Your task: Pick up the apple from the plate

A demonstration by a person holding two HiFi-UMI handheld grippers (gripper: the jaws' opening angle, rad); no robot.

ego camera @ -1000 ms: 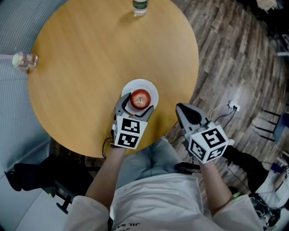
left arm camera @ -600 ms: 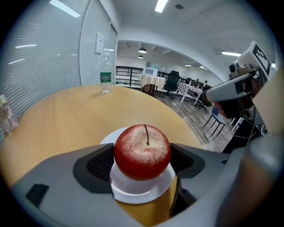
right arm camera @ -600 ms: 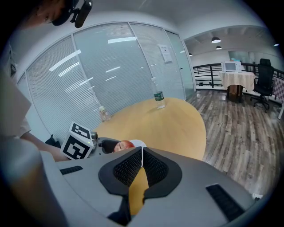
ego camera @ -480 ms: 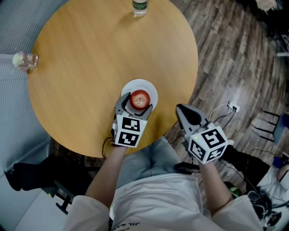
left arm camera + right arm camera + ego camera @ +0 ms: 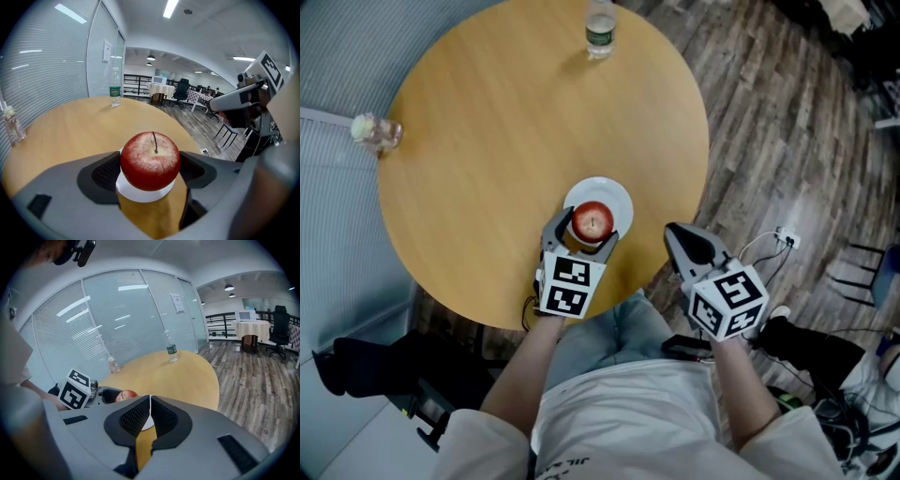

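Round table edge, left tongs gripping apple on plate, right tongs closed

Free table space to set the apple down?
Bare: wide middle of the round wooden table, between clear plastic bottle, small glass and white plate. Crowded: near edge, where left gripper grips red apple at the plate.

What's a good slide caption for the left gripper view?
Left gripper clamped on the red apple, white plate beneath it, on a round wooden table.
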